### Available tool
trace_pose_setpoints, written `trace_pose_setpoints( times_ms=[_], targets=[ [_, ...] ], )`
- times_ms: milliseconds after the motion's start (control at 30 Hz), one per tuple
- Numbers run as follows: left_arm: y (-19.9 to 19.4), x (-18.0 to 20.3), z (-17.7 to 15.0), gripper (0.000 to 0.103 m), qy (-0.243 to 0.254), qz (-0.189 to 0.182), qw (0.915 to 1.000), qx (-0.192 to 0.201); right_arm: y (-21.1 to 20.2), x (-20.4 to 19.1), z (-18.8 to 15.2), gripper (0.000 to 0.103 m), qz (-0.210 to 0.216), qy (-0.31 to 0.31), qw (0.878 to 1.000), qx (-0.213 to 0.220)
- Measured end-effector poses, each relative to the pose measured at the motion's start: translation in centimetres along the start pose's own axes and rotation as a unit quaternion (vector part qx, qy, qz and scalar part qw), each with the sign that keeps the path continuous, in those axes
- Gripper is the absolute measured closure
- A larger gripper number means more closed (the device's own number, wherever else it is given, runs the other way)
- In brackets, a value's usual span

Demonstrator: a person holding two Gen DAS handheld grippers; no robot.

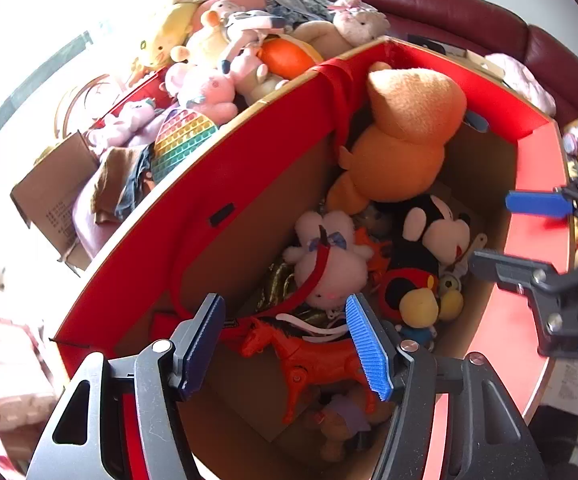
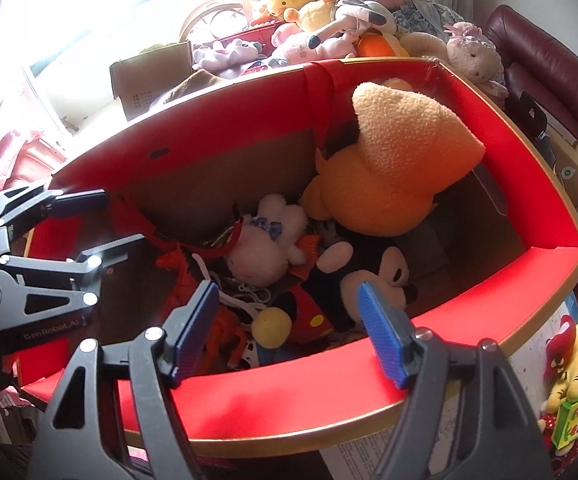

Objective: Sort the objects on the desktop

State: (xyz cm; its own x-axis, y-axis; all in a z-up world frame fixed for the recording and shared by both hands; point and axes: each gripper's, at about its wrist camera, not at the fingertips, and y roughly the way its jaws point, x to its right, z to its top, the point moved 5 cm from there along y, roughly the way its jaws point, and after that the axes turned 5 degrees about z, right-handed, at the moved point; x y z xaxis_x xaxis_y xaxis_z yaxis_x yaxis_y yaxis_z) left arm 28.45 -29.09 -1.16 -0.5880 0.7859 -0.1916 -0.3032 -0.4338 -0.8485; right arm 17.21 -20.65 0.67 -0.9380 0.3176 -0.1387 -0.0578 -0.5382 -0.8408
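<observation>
While both grippers hang over the red box (image 2: 369,404), each with its blue pads spread apart and holding nothing, the toys already sorted lie inside it. Going left to right in the box: a red horse (image 1: 309,360) sits at the near left, directly beneath the released left gripper (image 1: 287,348); a white bunny (image 1: 329,268) lies mid-box, a Mickey (image 2: 373,276) lies right of it under the released right gripper (image 2: 289,324), and a big orange plush (image 2: 389,176) leans on the far wall. A yellow tiger (image 2: 573,356) waits outside, right of the box; I judge the next pick should swing the right gripper out there and close around its body, not a limb.
</observation>
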Motion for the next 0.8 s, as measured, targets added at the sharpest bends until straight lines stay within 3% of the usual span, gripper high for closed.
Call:
trace_pose_setpoints(
  times_ms=[67,233,500,700,800],
  targets=[
    [0.1,0.6,0.0,0.036,0.005,-0.013,0.9999,-0.001,0.4,0.8,0.2,0.029,-0.007,-0.002,1.000,-0.009],
    [-0.1,1.4,0.4,0.036,-0.010,-0.040,0.9991,0.006,1.3,1.5,0.3,0.013,-0.031,-0.024,0.999,-0.023],
    [2.3,3.2,-0.3,0.036,-0.031,-0.044,0.9977,-0.040,4.1,1.1,-0.4,0.009,-0.067,-0.088,0.992,-0.067],
    [4.3,2.2,-1.4,0.036,-0.105,-0.088,0.9867,-0.088,4.6,1.0,-0.6,0.005,-0.070,-0.115,0.988,-0.079],
    [5.6,1.9,-2.0,0.037,-0.129,-0.090,0.9806,-0.117,4.7,1.1,-0.9,0.000,-0.046,-0.109,0.989,-0.089]
  ],
)
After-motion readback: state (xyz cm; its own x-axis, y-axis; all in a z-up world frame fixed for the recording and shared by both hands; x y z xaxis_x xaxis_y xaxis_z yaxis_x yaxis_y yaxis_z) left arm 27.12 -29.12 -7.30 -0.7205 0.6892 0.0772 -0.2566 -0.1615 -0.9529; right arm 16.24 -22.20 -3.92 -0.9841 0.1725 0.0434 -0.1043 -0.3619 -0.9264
